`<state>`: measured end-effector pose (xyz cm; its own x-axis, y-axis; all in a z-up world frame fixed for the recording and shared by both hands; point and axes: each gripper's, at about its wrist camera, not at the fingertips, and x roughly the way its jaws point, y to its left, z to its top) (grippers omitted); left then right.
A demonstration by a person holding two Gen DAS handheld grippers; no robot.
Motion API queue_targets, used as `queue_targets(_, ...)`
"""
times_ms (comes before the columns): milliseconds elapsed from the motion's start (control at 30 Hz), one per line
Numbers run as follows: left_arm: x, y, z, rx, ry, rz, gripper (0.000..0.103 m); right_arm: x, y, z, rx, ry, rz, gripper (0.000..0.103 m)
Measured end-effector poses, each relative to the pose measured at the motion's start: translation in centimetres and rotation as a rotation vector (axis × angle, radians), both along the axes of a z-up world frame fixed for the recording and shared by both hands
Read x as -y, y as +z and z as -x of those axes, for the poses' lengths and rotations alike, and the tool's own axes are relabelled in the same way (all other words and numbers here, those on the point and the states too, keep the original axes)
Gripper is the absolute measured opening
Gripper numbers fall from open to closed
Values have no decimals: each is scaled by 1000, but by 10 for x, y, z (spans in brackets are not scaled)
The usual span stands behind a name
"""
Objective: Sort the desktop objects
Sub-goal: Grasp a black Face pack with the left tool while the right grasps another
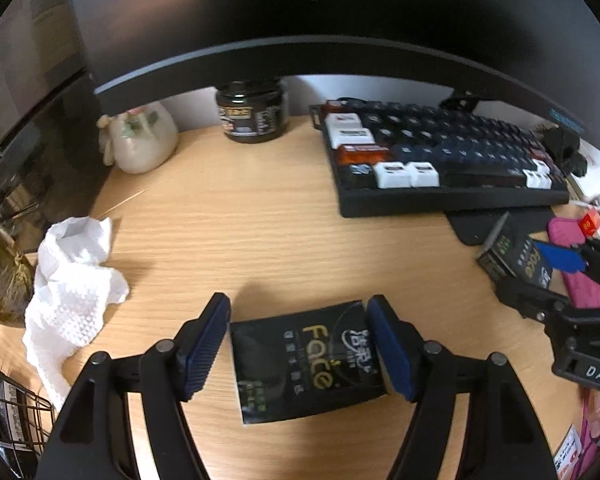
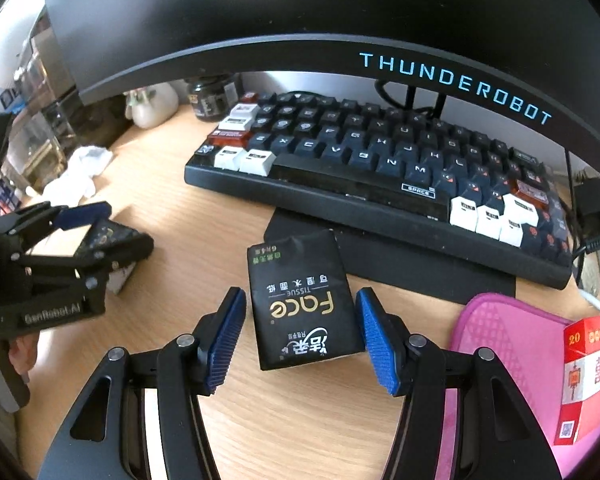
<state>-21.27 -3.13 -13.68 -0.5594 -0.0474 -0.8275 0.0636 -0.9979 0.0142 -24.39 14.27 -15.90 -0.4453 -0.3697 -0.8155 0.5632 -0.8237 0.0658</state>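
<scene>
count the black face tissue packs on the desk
2. One black tissue pack lies between the left gripper's open fingers; the other tissue pack lies between the right gripper's, near the keyboard. More could be out of view.

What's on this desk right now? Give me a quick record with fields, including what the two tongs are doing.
surface: wooden desk
left tongs: straddle a black tissue pack; grip unclear
right tongs: open around a second tissue pack, lying flat
behind: keyboard, dark jar
left side: crumpled paper towel
right side: pink pad with a red box on it
</scene>
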Motion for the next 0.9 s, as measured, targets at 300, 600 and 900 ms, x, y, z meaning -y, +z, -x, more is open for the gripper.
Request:
queue_targets(300, -3, 0, -9, 17, -31, -26, 72, -2, 0, -4, -9, -11, -26, 57)
queue_targets(600, -11, 4, -30, 18, -36, -12, 71, -6, 1, -12, -22, -28, -44, 49)
queue_targets(900, -14, 3, -34, 3, -31, -20, 71, -3, 9, -27, -41, -20, -25, 48)
